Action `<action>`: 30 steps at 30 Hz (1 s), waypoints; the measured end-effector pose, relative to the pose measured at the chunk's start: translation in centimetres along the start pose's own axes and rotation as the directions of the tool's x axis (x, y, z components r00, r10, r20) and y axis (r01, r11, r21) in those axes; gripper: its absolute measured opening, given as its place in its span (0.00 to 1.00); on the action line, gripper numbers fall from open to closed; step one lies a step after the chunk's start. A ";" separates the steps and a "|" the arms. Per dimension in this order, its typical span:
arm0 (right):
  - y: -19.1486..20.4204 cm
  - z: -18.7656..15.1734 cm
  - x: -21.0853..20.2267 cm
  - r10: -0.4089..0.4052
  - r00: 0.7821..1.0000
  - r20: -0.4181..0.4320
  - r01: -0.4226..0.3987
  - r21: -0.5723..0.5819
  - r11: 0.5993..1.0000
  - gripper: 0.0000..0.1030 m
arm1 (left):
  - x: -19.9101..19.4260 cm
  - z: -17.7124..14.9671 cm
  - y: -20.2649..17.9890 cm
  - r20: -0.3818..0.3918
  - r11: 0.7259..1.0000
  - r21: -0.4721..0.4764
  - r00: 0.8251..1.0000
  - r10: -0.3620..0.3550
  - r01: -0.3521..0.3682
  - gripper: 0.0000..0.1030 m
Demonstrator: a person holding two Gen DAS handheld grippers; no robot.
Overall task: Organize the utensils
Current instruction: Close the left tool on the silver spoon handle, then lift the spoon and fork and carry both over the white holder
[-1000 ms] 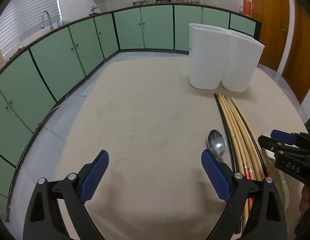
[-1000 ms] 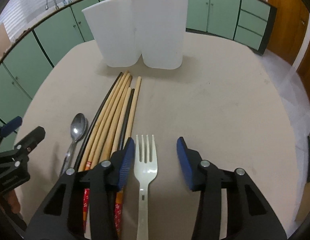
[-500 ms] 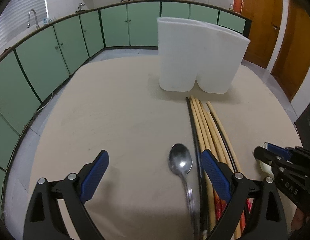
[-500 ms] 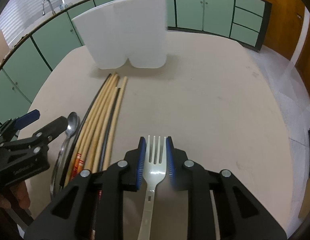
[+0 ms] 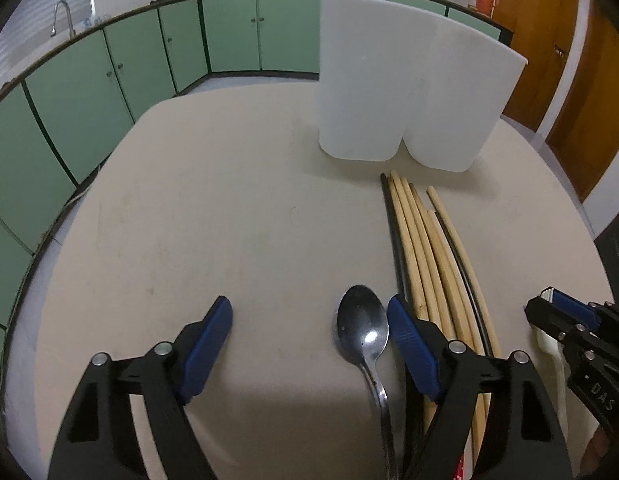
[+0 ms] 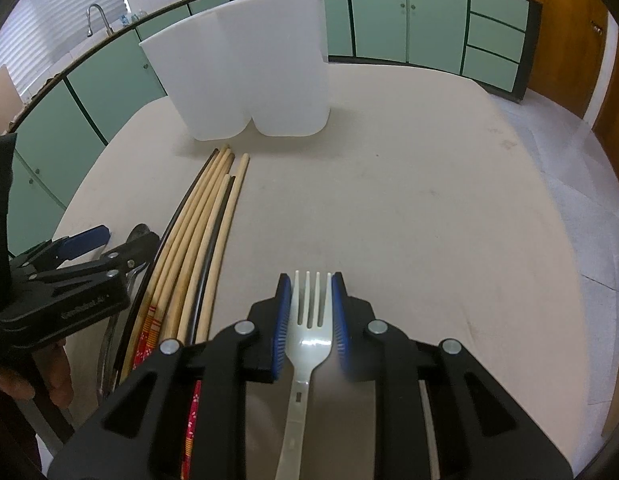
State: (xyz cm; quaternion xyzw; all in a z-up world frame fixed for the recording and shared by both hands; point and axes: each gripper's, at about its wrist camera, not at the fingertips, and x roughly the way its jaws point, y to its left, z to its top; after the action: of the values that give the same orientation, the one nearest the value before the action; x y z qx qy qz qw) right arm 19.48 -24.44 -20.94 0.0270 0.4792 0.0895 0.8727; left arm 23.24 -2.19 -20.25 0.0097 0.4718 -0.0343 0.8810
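Green cabinets ring your beige bench (image 5: 229, 220). Your right gripper (image 6: 308, 316) clamps the white fork (image 6: 309, 344); your left gripper (image 5: 309, 336) is closing, fingers (image 5: 409, 340) around the spoon (image 5: 363, 330).

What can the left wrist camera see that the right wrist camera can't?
Only the left wrist view shows the whole bowl of the metal spoon lying between the closing jaws of the left gripper, untouched so far.

Only the right wrist view shows the tines of the white fork clamped in the right gripper, and the red patterned chopstick ends.

Both show the white utensil holder, the chopsticks, the beige table and green cabinets.
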 end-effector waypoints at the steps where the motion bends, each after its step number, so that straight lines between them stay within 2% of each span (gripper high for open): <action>1: 0.0 0.0 0.0 0.000 1.000 0.001 0.000 -0.001 1.000 0.19 | 0.0 0.1 0.0 0.000 1.000 -0.003 1.000 0.001 -0.001 0.78; 5: -0.2 -0.1 -0.2 0.005 1.000 0.002 -0.005 -0.002 1.000 0.19 | 0.1 0.2 -0.1 -0.002 1.000 -0.016 1.000 0.005 -0.005 0.78; 11: -0.2 -0.1 -0.2 0.004 1.000 0.000 -0.004 -0.006 1.000 0.19 | -0.3 0.0 -0.4 -0.011 1.000 -0.027 1.000 0.012 -0.013 0.69; 12: -0.2 -0.1 -0.2 0.003 1.000 0.000 -0.003 -0.009 1.000 0.19 | -0.4 -0.1 -0.5 -0.010 1.000 -0.027 1.000 0.014 -0.014 0.65; 16: 0.0 -0.1 -0.2 0.004 1.000 0.000 -0.004 -0.015 1.000 0.20 | -0.8 0.0 -1.1 0.005 1.000 -0.021 1.000 0.004 -0.004 0.27; 21: 0.1 0.1 -0.5 0.001 1.000 -0.006 -0.002 -0.021 1.000 0.19 | -1.6 0.0 -0.2 0.021 0.998 -0.033 0.998 -0.061 0.061 0.26; 24: -0.1 0.2 -1.3 0.011 1.000 0.026 -0.010 -0.015 1.000 0.19 | -3.5 -0.3 0.3 0.108 0.994 -0.027 0.989 -0.102 0.106 0.26; 30: -0.4 0.8 -4.2 0.092 0.988 0.123 -0.092 -0.002 0.996 0.19 | -7.6 -1.1 1.4 0.262 0.988 -0.031 0.955 -0.138 0.151 0.26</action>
State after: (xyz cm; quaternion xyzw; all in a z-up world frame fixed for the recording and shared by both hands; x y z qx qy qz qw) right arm 18.06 -25.59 -17.07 0.0561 0.4227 0.1269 0.8956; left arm 18.22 -0.33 -14.58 -0.0516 0.3525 -0.0878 0.9302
